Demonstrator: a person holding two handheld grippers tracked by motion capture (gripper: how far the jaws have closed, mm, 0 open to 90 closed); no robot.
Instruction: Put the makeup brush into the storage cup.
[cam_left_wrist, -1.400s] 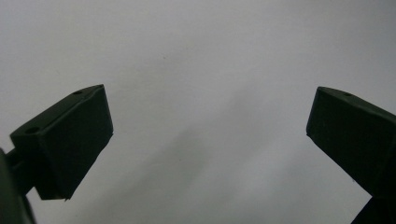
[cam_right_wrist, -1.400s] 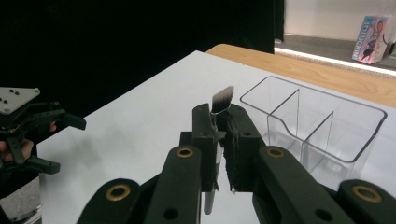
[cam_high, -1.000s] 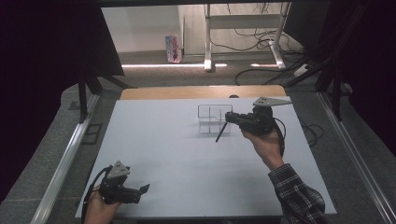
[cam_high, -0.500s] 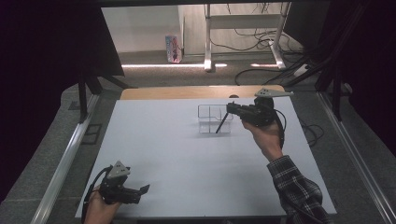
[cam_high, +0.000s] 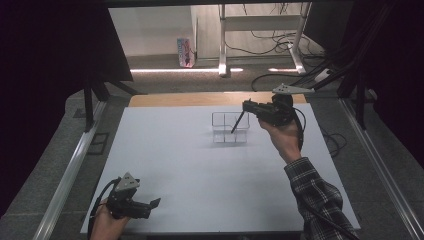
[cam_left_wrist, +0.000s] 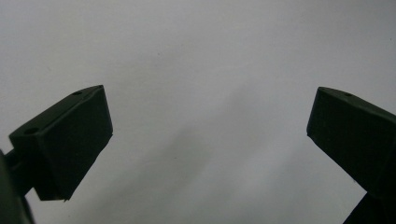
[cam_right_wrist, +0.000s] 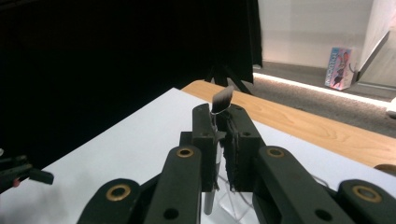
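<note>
Broadly, a white rectangular table mat (cam_high: 200, 165) covers the work surface, with a strip of pale wooden tabletop (cam_high: 200, 99) showing along its far edge. Toward the far right of the mat stands a clear acrylic organiser box with divided compartments (cam_high: 222, 131), its walls see-through and its rim catching faint light. Above it, the right gripper (cam_high: 248, 106) hangs in the person's raised hand, its jaws closed tight on a slim makeup brush with a dark handle and a flat, pale-tipped bristle head (cam_right_wrist: 222, 99). In the right gripper view the bristle end pokes up past the clamped pads, a short silver ferrule sits beneath it, and the handle runs down between the jaws toward the clear box. In the high view the dark handle (cam_high: 238, 122) slants down into the box's right side; whether it touches the bottom cannot be told. The left gripper (cam_high: 154, 202) rests low at the near left corner of the mat, jaws spread wide with nothing between them.
</note>
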